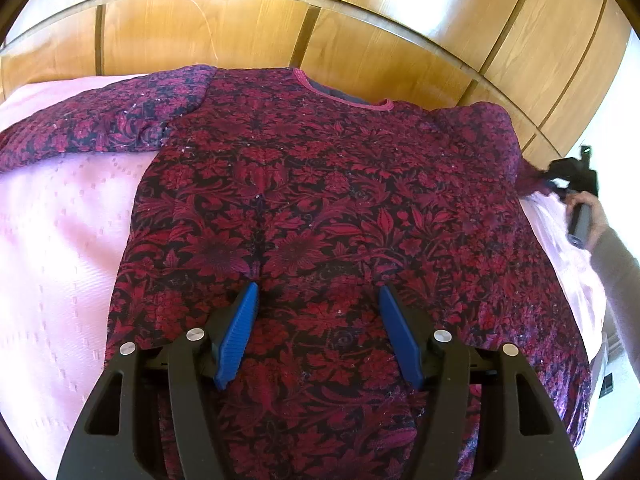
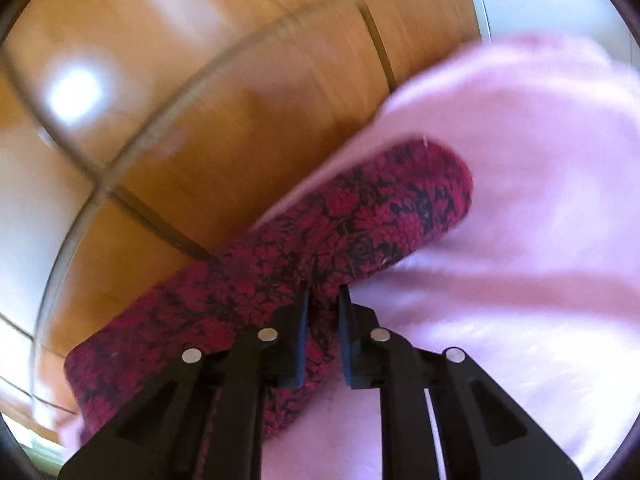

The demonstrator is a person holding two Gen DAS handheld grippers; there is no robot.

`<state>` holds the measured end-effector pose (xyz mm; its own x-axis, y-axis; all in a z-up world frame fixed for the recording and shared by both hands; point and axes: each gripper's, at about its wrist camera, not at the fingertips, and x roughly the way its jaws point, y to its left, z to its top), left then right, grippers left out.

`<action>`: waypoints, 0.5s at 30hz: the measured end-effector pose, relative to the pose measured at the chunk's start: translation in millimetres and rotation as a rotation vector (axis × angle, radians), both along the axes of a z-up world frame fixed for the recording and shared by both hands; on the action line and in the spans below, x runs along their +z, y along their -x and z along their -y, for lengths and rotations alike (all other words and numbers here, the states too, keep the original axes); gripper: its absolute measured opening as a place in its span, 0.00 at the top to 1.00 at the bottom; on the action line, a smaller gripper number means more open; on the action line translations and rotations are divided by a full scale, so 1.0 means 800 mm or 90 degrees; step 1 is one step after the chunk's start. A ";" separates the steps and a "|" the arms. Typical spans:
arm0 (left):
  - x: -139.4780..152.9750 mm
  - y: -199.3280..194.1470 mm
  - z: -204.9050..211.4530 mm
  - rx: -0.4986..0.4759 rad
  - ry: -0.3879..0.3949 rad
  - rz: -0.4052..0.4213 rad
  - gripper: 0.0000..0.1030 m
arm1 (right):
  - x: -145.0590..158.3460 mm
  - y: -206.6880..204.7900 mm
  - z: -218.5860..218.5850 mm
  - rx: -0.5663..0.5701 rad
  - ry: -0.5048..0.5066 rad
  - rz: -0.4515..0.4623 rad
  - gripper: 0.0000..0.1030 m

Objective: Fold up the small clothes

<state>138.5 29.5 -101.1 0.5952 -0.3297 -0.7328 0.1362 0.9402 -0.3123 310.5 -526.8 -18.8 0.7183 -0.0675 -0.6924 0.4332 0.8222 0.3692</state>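
A dark red floral sweater (image 1: 320,200) lies flat on a pink bedspread (image 1: 60,260), neck towards the wooden headboard. My left gripper (image 1: 318,296) is open with blue pads, hovering over the sweater's lower middle, holding nothing. My right gripper (image 1: 560,182) shows at the far right in the left wrist view, at the sweater's right sleeve. In the right wrist view, which is blurred, the right gripper (image 2: 324,300) is shut on the right sleeve (image 2: 360,216) and holds it lifted over the bedspread (image 2: 520,200). The left sleeve (image 1: 92,128) lies stretched out to the left.
A glossy wooden headboard (image 1: 280,28) stands right behind the bed and also shows in the right wrist view (image 2: 200,140). The person's hand and grey sleeve (image 1: 612,256) are at the right edge. The bed's right edge (image 1: 596,320) drops to a pale floor.
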 end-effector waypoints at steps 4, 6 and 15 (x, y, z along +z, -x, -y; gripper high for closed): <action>-0.001 0.001 -0.002 0.000 0.008 0.001 0.40 | 0.038 0.057 -0.002 -0.037 0.129 -0.010 0.90; -0.001 0.001 -0.003 0.000 0.009 0.001 0.40 | 0.028 0.080 0.010 -0.062 0.145 -0.041 0.90; -0.001 -0.002 -0.008 -0.003 0.017 -0.004 0.40 | -0.060 0.114 0.042 -0.097 0.013 -0.110 0.79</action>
<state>140.1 35.5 -101.6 0.5892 -0.3528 -0.7269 0.1392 0.9305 -0.3387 219.2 -560.7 -67.1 0.5699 -0.1813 -0.8015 0.6081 0.7490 0.2630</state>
